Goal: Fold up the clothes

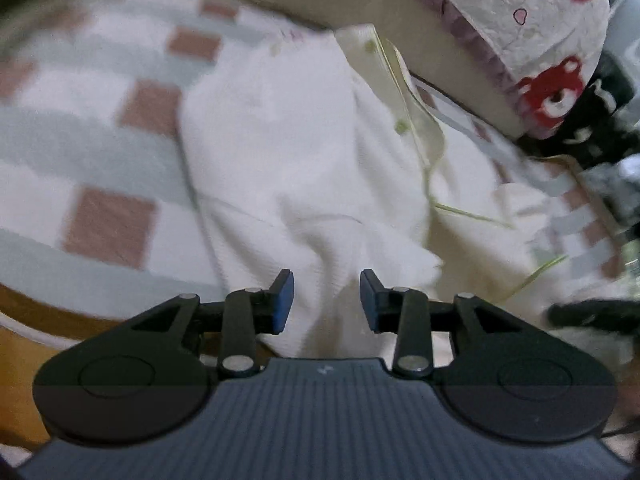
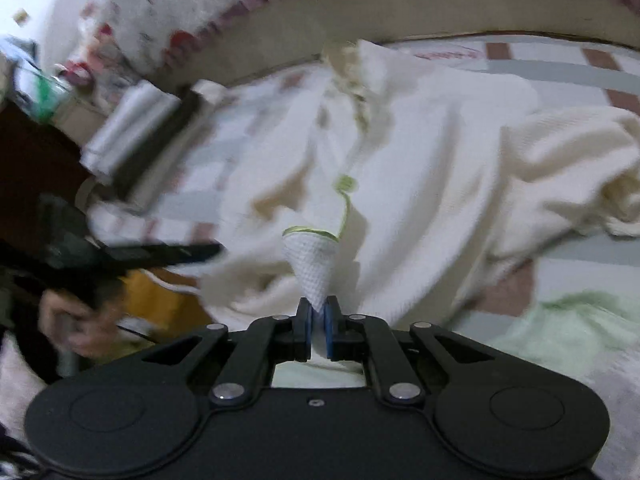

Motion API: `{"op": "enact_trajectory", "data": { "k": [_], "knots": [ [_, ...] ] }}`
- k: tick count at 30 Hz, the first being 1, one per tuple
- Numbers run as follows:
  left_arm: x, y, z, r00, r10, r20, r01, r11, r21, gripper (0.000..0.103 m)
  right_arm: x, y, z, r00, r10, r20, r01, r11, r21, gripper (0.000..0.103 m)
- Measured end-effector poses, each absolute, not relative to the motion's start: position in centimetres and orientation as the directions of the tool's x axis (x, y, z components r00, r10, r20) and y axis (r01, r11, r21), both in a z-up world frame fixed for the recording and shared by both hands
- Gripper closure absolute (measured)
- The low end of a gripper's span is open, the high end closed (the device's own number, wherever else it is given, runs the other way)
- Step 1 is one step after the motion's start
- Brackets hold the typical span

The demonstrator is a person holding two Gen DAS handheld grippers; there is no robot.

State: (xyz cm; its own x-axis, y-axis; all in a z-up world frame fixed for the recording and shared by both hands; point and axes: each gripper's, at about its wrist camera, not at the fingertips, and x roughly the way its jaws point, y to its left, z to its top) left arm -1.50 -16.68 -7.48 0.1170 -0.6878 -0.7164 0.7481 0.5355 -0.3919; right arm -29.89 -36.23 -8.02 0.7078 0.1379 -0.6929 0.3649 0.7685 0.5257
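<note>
The white waffle garment (image 2: 420, 168) is spread rumpled across the checked bedsheet (image 1: 112, 128). Its green-trimmed corner (image 2: 314, 264) is pinched between the pressed-together right gripper (image 2: 318, 324), presumably for folding over. The left gripper (image 1: 326, 300) is held spread above the near cloth, gripping nothing.

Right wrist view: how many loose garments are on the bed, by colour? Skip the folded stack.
White garment, pinched in the right tongs: 1
Cream garment: 1
Green garment: 1
Total: 3
</note>
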Motion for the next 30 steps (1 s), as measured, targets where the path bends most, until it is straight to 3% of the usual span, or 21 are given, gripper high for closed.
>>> {"op": "enact_trajectory", "data": {
  "k": [3, 7, 12, 13, 14, 16, 17, 19, 24, 27, 30],
  "knots": [
    [-4.0, -16.6, -5.3, 0.156, -0.724, -0.672, 0.83, 0.465, -0.307, 0.067, -30.2, -37.0, -8.2, 0.732, 0.143, -0.666, 0.366, 0.742, 0.561, 0.094],
    [-8.1, -19.2, -5.2, 0.125, -0.702, -0.701, 0.926, 0.336, -0.17, 0.044, -30.3, -37.5, -9.2, 0.73, 0.116, -0.674, 0.407, 0.719, 0.564, 0.094],
    [-11.0, -23.8, -9.5, 0.258, -0.571, -0.78, 0.957, 0.264, 0.123, 0.046, -29.1, -36.6, -9.4, 0.731, 0.044, -0.681, 0.42, 0.758, 0.499, 0.094],
    [-10.9, -24.3, -10.2, 0.279, -0.551, -0.786, 0.951, 0.275, 0.144, 0.055, -28.9, -36.4, -9.4, 0.731, 0.032, -0.682, 0.418, 0.769, 0.484, 0.093],
    [-10.4, -24.3, -10.3, 0.276, -0.547, -0.79, 0.947, 0.293, 0.129, 0.073, -28.7, -36.3, -9.4, 0.731, 0.026, -0.681, 0.414, 0.777, 0.474, 0.093],
    [-9.4, -23.9, -9.7, 0.24, -0.556, -0.795, 0.943, 0.329, 0.054, 0.088, -28.7, -36.3, -9.2, 0.741, 0.021, -0.671, 0.404, 0.784, 0.471, 0.093],
    [-8.9, -23.6, -9.4, 0.222, -0.562, -0.797, 0.938, 0.347, 0.017, 0.091, -28.9, -36.5, -9.1, 0.752, 0.025, -0.658, 0.396, 0.781, 0.483, 0.093],
    [-6.9, -22.2, -8.1, 0.144, -0.618, -0.773, 0.904, 0.399, -0.15, 0.092, -29.3, -36.8, -8.9, 0.779, 0.04, -0.626, 0.376, 0.769, 0.517, 0.094],
    [-1.6, -15.7, -3.2, -0.008, -0.803, -0.596, 0.688, 0.428, -0.586, 0.092, -31.5, -38.4, -7.3, 0.87, 0.131, -0.475, 0.26, 0.697, 0.668, 0.094],
    [-1.3, -11.9, 0.4, -0.102, -0.883, -0.458, 0.641, 0.293, -0.709, 0.092, -33.2, -38.7, -4.8, 0.895, 0.159, -0.417, 0.208, 0.678, 0.705, 0.094],
    [-3.0, -10.1, 1.5, -0.173, -0.868, -0.466, 0.638, 0.262, -0.724, 0.092, -34.3, -37.2, -1.8, 0.864, 0.14, -0.484, 0.226, 0.75, 0.621, 0.094]
  ]
}}
